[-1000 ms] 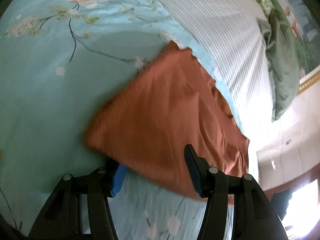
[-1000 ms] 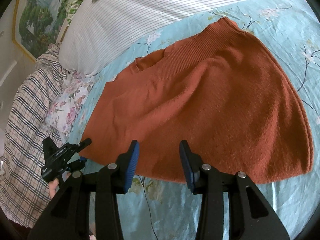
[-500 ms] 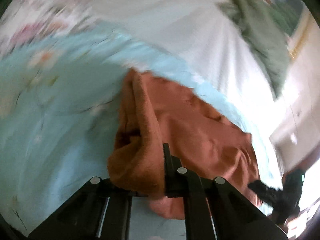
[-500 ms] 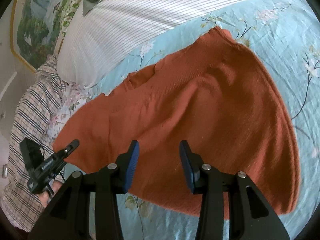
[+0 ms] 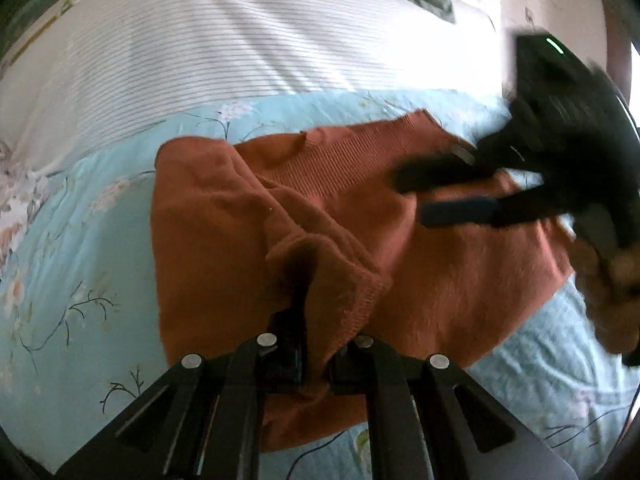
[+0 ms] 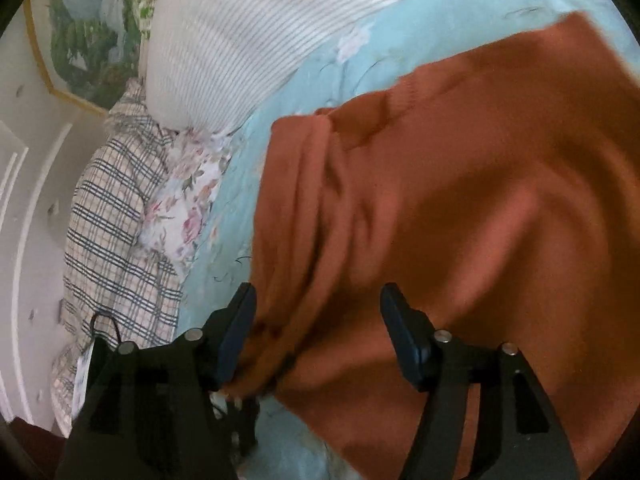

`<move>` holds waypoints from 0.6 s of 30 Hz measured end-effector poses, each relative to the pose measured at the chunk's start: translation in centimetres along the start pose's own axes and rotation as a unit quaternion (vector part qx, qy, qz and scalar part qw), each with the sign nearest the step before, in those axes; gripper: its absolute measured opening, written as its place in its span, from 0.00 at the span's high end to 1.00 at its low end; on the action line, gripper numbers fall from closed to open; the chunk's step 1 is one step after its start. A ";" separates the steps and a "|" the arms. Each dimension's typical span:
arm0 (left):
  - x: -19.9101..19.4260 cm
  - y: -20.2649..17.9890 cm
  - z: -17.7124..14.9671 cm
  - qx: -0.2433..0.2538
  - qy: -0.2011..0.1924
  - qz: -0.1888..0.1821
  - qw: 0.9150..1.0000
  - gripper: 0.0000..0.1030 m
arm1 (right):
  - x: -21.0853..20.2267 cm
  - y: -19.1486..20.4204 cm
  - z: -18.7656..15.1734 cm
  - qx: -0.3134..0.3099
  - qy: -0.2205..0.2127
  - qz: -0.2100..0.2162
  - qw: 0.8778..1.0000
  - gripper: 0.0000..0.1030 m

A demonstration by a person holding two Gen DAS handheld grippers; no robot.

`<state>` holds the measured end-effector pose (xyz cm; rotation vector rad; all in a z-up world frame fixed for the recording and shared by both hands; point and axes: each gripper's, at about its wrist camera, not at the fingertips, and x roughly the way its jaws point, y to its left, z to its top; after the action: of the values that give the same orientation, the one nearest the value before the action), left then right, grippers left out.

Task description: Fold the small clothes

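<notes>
Item: rust-orange knit garment point(image 5: 460, 280), lying on the pale blue floral bedspread point(image 5: 80, 260) of a bed, its ribbed band toward the white striped pillow point(image 5: 240, 52); one edge is lifted and doubled over the flat body, so a first fold is judged to be under way. Left hand-held gripper point(image 5: 308, 344): clamped tight on the lifted hem, which bunches between the jaws in a thick gathered wad, not a flat edge. Right hand-held gripper point(image 6: 316, 336): jaws apart and just widened, hovering over the cloth near its bunched side, with folds between the pads but none pressing on them. Risks, as judgement: the wad in the left jaws may carry two layers, so the fold could drag the lower layer and land crooked; loose knit may slip out if pulled quickly; the right gripper, closing where it stands, could catch a ridge of wrinkles and not a clean corner; the two tools are near each other over the garment and could collide; the bedspread could be pinched along with the knit. Pose: both grippers slope down toward the bed; in the left wrist view the right gripper reaches in from the right edge, blurred, with part of the person's hand point(image 5: 608, 292) behind it.
</notes>
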<state>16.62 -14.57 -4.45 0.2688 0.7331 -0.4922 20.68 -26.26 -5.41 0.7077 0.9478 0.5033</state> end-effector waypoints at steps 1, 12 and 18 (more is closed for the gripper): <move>-0.1 0.1 -0.1 0.001 -0.002 -0.002 1.000 0.94 | 0.9 0.2 0.6 -0.001 0.007 0.004 1.000 0.36; -0.6 0.4 -0.5 -0.002 -0.001 -0.018 1.000 0.94 | 8.4 3.4 5.7 -0.042 0.042 -0.002 0.998 0.82; -1.9 0.6 0.6 -0.018 -0.005 -0.041 0.999 0.94 | 1.9 5.1 5.4 -0.074 -0.024 0.005 0.997 0.84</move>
<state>16.05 -13.61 -2.67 0.2032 0.7445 -0.5580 25.85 -23.29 -0.60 0.5879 0.8538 0.5570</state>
